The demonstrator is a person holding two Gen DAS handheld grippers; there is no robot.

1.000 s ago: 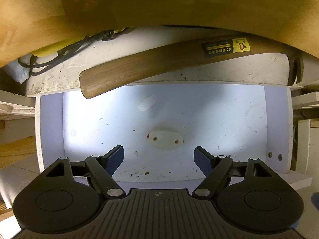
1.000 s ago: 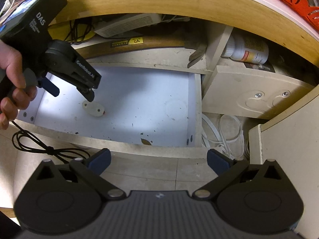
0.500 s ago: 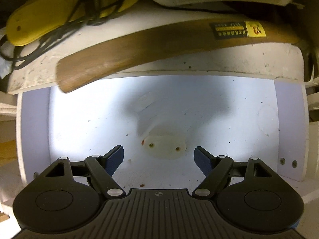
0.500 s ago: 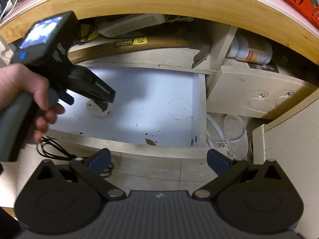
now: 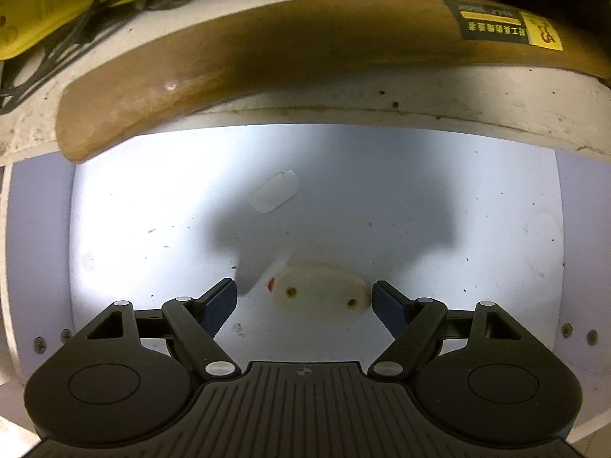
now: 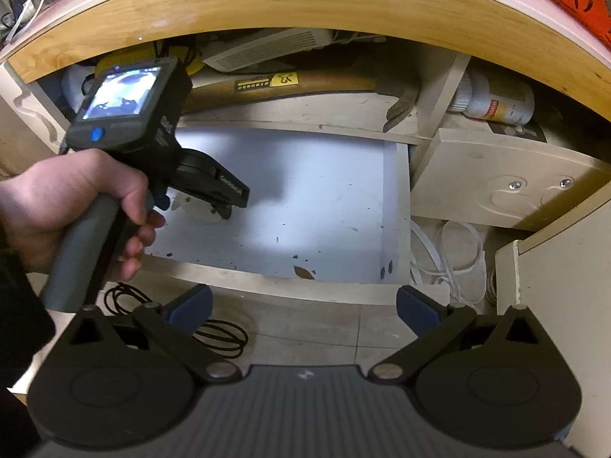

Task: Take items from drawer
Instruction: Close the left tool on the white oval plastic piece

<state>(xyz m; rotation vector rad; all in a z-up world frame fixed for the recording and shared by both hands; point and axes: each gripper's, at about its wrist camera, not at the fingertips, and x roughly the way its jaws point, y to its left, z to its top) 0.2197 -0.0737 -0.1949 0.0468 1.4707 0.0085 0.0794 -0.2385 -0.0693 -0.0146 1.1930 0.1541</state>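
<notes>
With its jaws spread wide, the left gripper [image 5: 304, 299] hangs low inside the pulled-out white drawer [image 5: 496, 206], and the reason is plain: the small cream oval plastic piece with two screw holes [image 5: 320, 293] lies flat on the drawer floor right between the blue pads [image 5: 218, 303], one pad to each side, neither touching it as far as I can tell. That is a straddle, set up for a squeeze across the piece's long axis. It sits low and looks slippery, so the pads probably need to come nearly down to the floor to catch its edges. A scrap of clear tape or film [image 5: 274, 192] lies farther back, apart from it.

From the right wrist view, the person's left hand [image 6: 76, 206] grips the handle and tips the tool steeply down into the drawer, which explains the dark shadow on the floor. The right gripper [image 6: 303, 307] waits outside the drawer front, over the tiled floor, jaws apart and empty, apparently kept clear so the left has room.

Behind the drawer, on a ledge, a wooden-handled hammer with a yellow-and-black label [image 6: 290, 86] rests on its side, with a white plastic bottle [image 6: 496, 101] off in the next compartment.
</notes>
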